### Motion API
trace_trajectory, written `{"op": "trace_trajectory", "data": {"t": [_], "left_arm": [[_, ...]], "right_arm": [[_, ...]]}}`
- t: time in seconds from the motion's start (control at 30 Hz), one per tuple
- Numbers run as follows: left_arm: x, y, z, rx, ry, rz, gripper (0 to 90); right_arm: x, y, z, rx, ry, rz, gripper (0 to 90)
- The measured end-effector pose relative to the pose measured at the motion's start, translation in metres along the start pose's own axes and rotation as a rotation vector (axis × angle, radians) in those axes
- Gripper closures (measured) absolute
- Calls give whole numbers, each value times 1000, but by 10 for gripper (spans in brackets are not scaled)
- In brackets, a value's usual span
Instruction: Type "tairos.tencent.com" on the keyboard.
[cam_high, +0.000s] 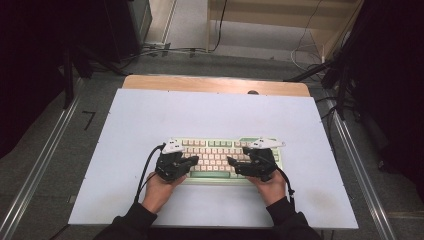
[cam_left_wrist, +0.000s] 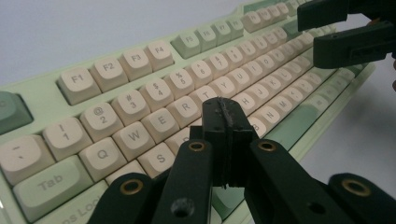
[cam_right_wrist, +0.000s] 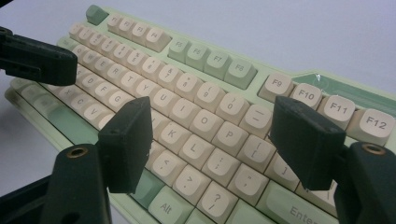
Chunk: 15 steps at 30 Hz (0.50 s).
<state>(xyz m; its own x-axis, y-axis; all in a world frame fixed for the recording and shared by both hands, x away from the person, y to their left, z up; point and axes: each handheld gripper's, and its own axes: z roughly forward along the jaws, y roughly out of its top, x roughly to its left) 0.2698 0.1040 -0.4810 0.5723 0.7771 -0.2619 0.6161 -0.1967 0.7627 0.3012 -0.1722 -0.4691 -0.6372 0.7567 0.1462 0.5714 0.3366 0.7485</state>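
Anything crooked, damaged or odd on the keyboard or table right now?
Nothing stands out. The pale green keyboard with cream keycaps lies square on the white table, with every visible cap seated. The left gripper is shut above the keys; the right gripper is open.

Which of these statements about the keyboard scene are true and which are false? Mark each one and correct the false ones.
1. The left gripper has its jaws shut together with nothing between them. True.
2. The right gripper has its jaws shut tight. False: they stand apart, with keys showing between them.
3. The keyboard lies on a pale sheet that covers most of the table. True.
4. The keyboard has a red case and black keys. False: the case is light green and most keys are cream.
5. Both grippers hover over the keyboard, one at each end. True.
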Motion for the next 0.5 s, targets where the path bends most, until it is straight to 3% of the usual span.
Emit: {"op": "trace_trajectory", "data": {"t": [0.5], "left_arm": [[-4, -3, 8, 63, 7, 22, 900]], "right_arm": [[0, 0, 0, 5, 1, 2, 279]]}}
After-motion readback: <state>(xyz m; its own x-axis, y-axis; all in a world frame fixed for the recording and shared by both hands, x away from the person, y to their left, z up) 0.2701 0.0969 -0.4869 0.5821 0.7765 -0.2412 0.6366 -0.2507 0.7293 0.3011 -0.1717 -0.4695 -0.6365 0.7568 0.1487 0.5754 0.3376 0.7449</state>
